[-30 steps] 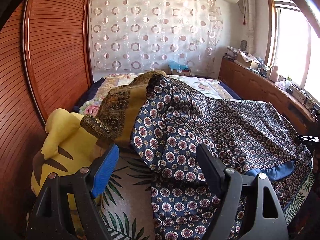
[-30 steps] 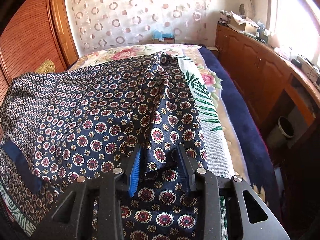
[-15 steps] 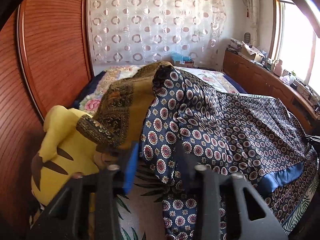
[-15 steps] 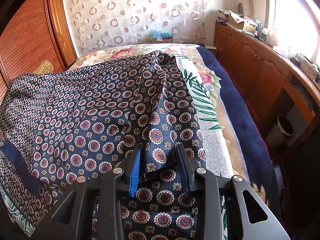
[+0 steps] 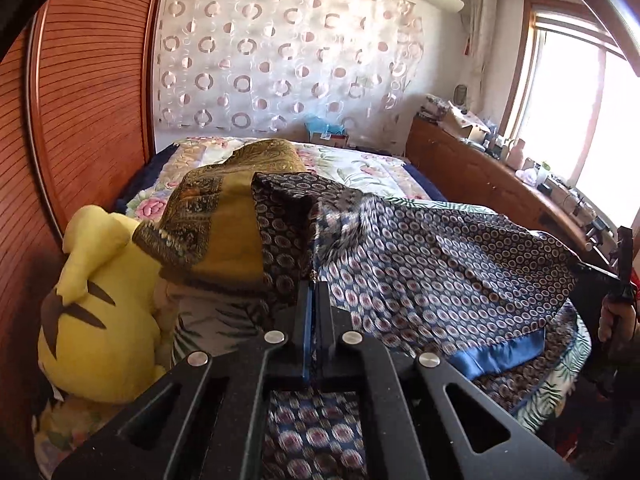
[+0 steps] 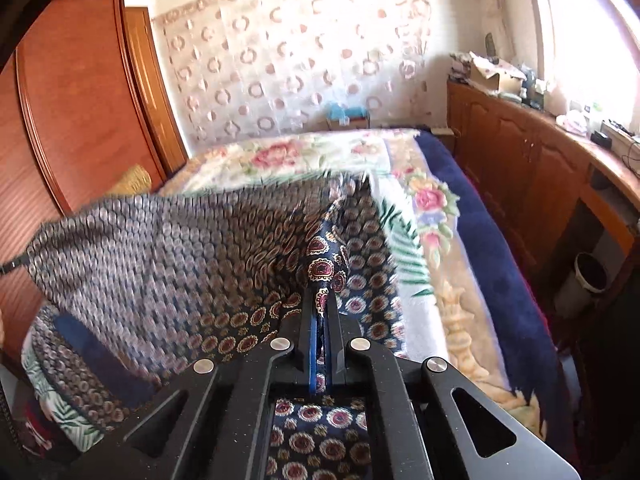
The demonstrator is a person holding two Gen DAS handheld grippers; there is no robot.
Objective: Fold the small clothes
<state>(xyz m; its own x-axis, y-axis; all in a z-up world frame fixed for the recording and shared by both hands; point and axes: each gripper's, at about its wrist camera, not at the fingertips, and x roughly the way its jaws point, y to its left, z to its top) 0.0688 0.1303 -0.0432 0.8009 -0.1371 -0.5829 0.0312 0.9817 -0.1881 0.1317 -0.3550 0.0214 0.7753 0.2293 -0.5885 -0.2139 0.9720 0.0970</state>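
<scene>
A navy garment with a red and white medallion print [image 5: 432, 264] [image 6: 168, 264] is stretched in the air above the bed, blurred by motion. My left gripper [image 5: 315, 285] is shut on its left edge, with cloth pinched between the blue pads. My right gripper [image 6: 322, 300] is shut on the opposite edge, a fold of the fabric caught between its fingers. In the left wrist view the right gripper [image 5: 618, 276] shows at the far right, gripped by a hand. A blue trim band [image 5: 496, 356] hangs along the garment's lower edge.
A yellow plush toy [image 5: 100, 312] sits at the bed's left, with a mustard patterned cloth [image 5: 224, 220] beside it. The floral blanket [image 6: 320, 156] covers the bed. A wooden wardrobe [image 5: 88, 100] stands left, a wooden cabinet [image 6: 520, 160] runs along the right, and a bin [image 6: 588, 280] is below it.
Both grippers have closed on the garment's edges and risen, so the cloth is lifted and pulled taut between them. The left jaws went from wide open to shut.
</scene>
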